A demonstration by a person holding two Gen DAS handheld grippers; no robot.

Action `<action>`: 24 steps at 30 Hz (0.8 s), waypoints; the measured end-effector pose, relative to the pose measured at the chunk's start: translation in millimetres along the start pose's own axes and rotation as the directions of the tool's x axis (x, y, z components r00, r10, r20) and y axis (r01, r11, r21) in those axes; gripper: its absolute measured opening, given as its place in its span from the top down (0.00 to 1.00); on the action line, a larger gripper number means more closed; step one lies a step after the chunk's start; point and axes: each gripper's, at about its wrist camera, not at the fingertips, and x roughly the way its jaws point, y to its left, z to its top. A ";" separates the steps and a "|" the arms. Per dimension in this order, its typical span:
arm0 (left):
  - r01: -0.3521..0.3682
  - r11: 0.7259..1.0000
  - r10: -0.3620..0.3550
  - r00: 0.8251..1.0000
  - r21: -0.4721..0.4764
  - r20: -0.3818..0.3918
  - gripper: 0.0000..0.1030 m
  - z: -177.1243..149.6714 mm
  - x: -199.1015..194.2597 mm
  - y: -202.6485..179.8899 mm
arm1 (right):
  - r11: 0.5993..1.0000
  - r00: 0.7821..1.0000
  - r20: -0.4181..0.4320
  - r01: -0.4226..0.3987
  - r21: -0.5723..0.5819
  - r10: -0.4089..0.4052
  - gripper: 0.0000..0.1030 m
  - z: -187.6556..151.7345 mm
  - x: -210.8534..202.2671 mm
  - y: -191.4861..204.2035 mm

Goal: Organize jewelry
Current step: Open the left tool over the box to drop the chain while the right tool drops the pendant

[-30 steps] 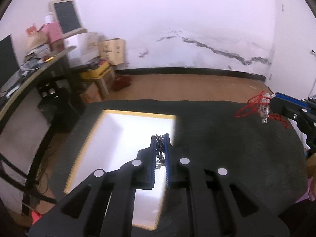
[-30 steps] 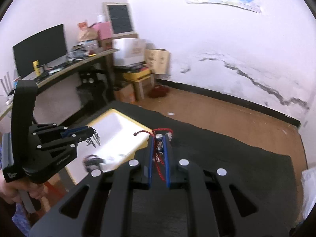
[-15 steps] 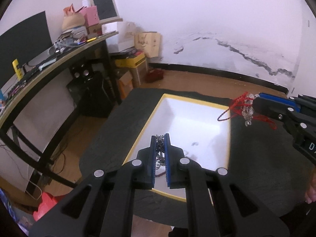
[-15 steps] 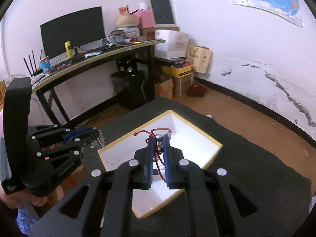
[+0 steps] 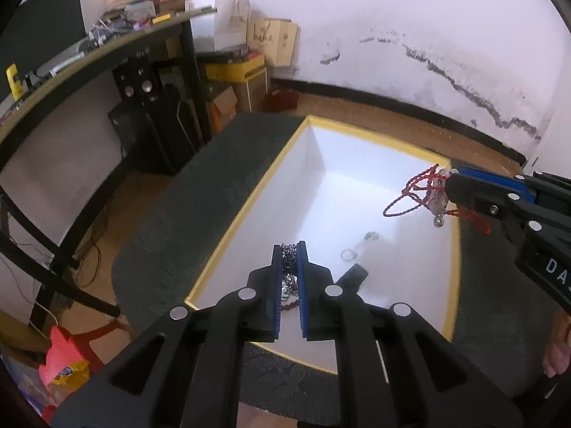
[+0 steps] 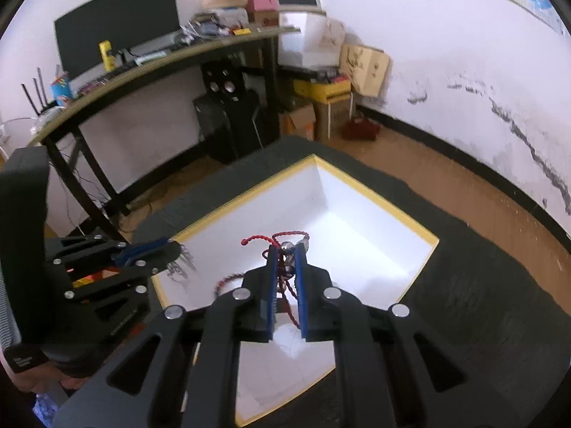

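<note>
A white box with a yellow rim [image 5: 249, 192] [image 6: 378, 192] sits on a dark cloth. My left gripper [image 5: 289, 249] is shut on a silver chain [image 5: 289, 264] and hangs over the box's near end. In the right wrist view that left gripper [image 6: 171, 246] shows at the left with the chain [image 6: 180, 265] dangling over the box's corner. My right gripper [image 6: 285, 249] is shut on a red cord bracelet with silver beads [image 6: 287, 248]. From the left wrist view, the right gripper [image 5: 449, 187] holds the bracelet [image 5: 417, 192] above the box's right side.
A small ring [image 5: 348, 254], a clear piece [image 5: 371, 237] and a dark flat item [image 5: 353, 274] lie on the box floor. A cluttered desk [image 6: 160, 60] with a monitor stands at the left, with speakers and cardboard boxes [image 6: 364, 64] by the wall. Wooden floor lies beyond the cloth.
Both grippers have come down and across to hang over the white box, each still holding its piece. The box now looks larger and nearer in both views.
</note>
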 end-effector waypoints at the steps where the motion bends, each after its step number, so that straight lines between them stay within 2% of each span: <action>1: -0.002 1.000 0.002 1.000 -0.001 -0.012 0.93 -1.7 9.0 0.1 | 1.000 1.000 -0.017 0.005 0.006 -0.005 0.90 -2.5 10.0 -3.4; 9: -0.002 1.000 0.002 0.995 -0.005 -0.104 0.93 -18.3 66.4 -2.1 | 0.999 0.993 -0.115 0.035 0.010 -0.034 0.90 -24.3 73.2 -20.4; 15: -0.002 1.000 0.002 0.990 -0.003 -0.140 0.93 -24.1 89.8 -0.8 | 0.999 0.990 -0.136 0.049 -0.001 -0.049 0.90 -34.1 92.8 -24.8; 22: -0.002 1.000 0.002 0.989 -0.001 -0.151 0.93 -26.4 99.2 -8.8 | 0.998 0.989 -0.133 0.064 -0.011 -0.064 0.90 -38.9 92.6 -31.3; 23: -0.002 1.000 0.002 0.989 -0.002 -0.151 0.92 -26.7 98.9 -11.2 | 0.998 0.990 -0.130 0.062 -0.005 -0.063 0.84 -38.4 90.4 -33.4; 24: -0.003 1.000 0.003 0.988 -0.002 -0.152 0.83 -26.4 98.9 -12.5 | 0.998 0.990 -0.127 0.060 0.002 -0.060 0.56 -38.1 87.4 -36.2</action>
